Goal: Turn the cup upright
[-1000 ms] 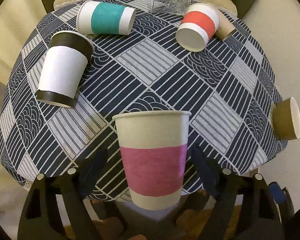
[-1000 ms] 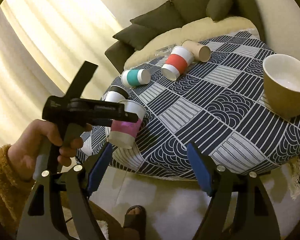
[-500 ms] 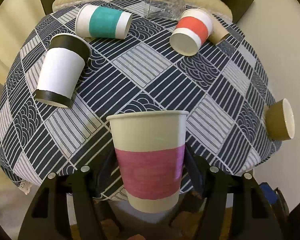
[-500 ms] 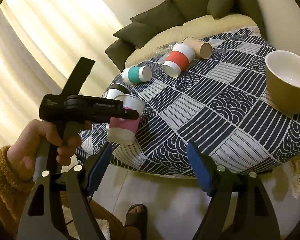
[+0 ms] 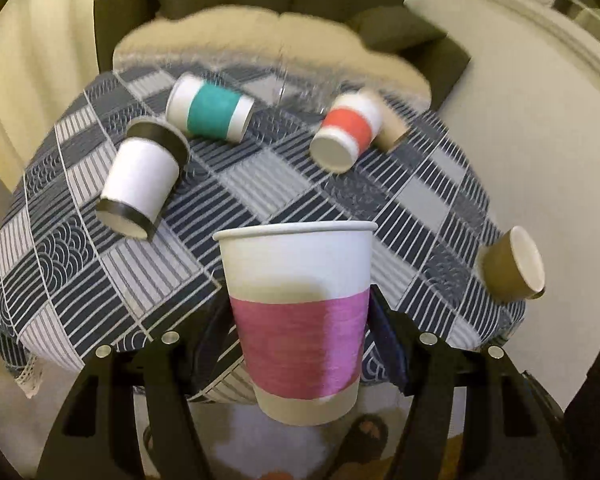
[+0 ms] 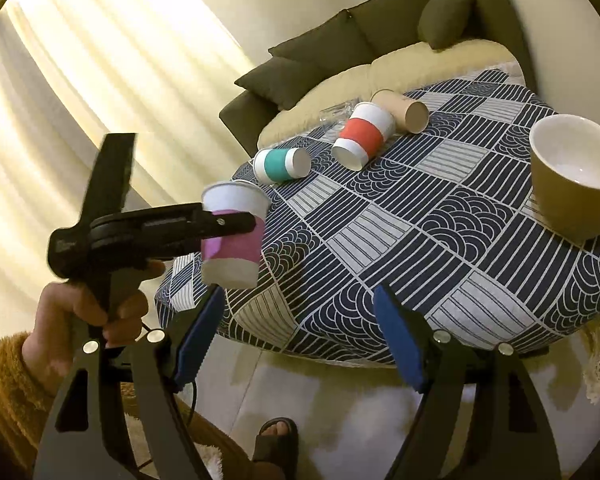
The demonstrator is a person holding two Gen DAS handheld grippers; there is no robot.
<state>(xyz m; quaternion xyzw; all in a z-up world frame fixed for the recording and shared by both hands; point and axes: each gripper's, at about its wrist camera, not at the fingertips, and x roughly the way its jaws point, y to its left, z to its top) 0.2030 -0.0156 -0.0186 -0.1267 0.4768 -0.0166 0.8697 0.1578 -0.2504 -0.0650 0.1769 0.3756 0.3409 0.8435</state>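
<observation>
my left gripper (image 5: 300,344) clamps the pink-banded paper cup (image 5: 298,320) upright in the air off the table's (image 6: 440,248) near edge; flip done, setting down remains. my right gripper (image 6: 300,344) idles wide open.

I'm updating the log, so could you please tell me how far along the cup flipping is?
Done: the brown cup stands upright near the table's edge. In hand: the left gripper is shut on the pink cup, mouth up, in the air off the table's edge. Left: the teal cup, red cup, black-rimmed cup and tan cup lie sideways. The right gripper is open, holding nothing.
</observation>
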